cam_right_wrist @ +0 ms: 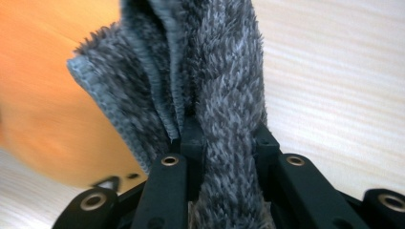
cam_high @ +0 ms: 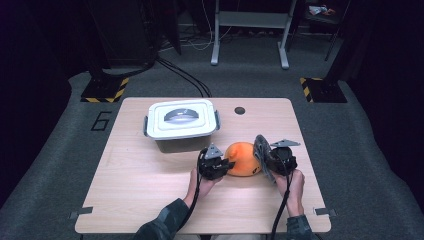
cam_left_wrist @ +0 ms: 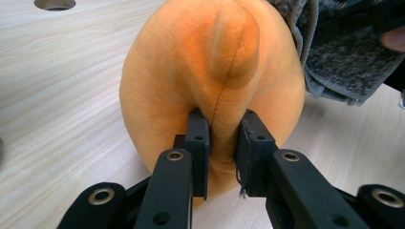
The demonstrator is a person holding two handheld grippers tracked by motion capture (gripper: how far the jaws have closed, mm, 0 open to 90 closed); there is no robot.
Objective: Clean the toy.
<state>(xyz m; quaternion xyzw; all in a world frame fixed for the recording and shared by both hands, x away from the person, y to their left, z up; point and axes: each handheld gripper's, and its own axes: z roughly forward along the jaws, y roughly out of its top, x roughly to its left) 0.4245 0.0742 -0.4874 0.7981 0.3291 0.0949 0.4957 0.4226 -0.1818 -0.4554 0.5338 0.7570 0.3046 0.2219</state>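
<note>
An orange plush toy (cam_high: 242,159) lies on the wooden table (cam_high: 150,190) between the two hands. My left gripper (cam_high: 227,165) is at its left side, shut on a fold of the orange plush toy (cam_left_wrist: 210,81); the pads (cam_left_wrist: 197,138) pinch the fabric along a seam. My right gripper (cam_high: 265,157) is at the toy's right side, shut on a grey fuzzy cloth (cam_high: 261,155). That cloth (cam_right_wrist: 210,86) rises folded between the jaws, with the orange toy (cam_right_wrist: 43,86) blurred just behind it. The grey cloth (cam_left_wrist: 334,62) hangs close against the toy's right edge.
A white lidded plastic box (cam_high: 181,122) with a grey handle stands at the back left of the table. A round hole (cam_high: 240,110) sits near the far edge. Bare wood lies at the left and front of the table.
</note>
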